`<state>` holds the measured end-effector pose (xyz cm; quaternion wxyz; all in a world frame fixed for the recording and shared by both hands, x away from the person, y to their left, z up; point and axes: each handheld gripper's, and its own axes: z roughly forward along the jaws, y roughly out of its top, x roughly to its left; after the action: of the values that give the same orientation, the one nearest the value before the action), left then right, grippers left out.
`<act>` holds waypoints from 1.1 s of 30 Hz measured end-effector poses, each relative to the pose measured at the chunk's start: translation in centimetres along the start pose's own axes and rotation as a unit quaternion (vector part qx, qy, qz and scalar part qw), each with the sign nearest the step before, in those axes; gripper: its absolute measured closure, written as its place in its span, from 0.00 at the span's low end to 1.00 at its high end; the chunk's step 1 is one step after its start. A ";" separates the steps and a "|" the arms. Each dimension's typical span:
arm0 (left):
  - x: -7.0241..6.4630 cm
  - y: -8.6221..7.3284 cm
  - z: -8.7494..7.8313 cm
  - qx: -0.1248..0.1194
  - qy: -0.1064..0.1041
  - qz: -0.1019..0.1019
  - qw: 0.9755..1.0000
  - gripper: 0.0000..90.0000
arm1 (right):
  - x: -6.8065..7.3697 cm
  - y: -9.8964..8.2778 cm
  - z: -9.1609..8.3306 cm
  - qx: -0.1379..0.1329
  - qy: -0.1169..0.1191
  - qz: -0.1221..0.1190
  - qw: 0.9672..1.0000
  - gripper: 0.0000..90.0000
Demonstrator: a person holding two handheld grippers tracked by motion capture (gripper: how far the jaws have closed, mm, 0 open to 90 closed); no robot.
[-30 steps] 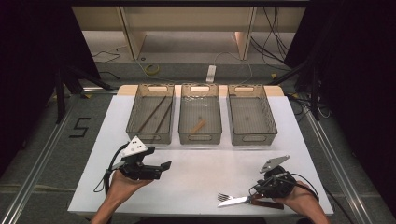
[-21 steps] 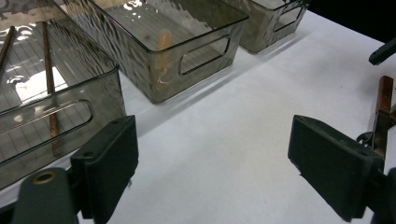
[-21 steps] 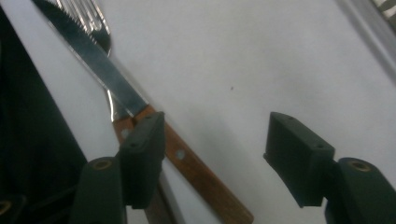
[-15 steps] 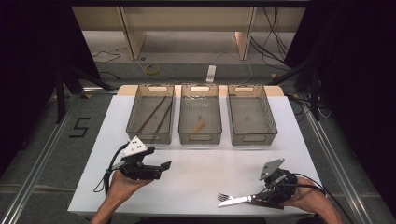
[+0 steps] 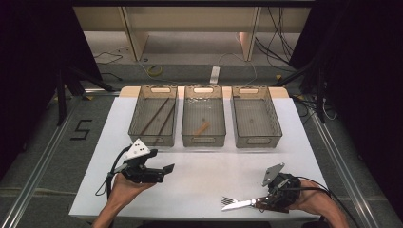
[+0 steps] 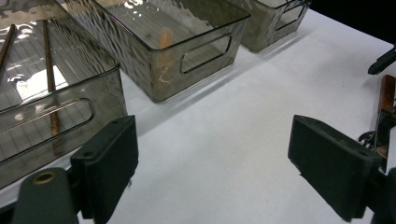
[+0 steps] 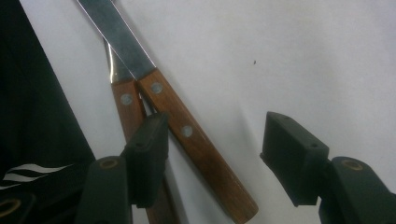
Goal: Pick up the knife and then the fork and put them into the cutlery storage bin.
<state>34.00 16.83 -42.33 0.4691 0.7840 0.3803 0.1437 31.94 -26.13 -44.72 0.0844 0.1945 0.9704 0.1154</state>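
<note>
Right now my right gripper [image 7: 212,158] sits low over the wooden-handled cutlery [image 7: 187,135] at the near right edge of the table [image 5: 204,190], jaws parted and pressing on nothing; they have just been closing a little, one handle lying between them, the other beside the left pad. I judge this the pickup step: next I must settle onto a single handle and close. My left gripper [image 6: 212,163] waits open near the three bins [image 5: 203,118] beyond.
</note>
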 end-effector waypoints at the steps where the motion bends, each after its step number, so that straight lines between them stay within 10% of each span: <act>1: 0.0 0.0 0.0 0.000 0.000 0.000 1.000 0.17 | 0.0 0.0 0.0 0.002 -0.001 -0.001 1.000 0.47; 33: 0.0 0.0 0.0 -0.001 -0.001 0.003 1.000 0.17 | 0.7 2.4 1.2 0.066 0.023 -0.080 0.994 0.68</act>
<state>33.99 16.79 -42.36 0.4699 0.7846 0.3776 0.1451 32.38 -23.44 -45.29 0.0581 0.1184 0.9901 0.0488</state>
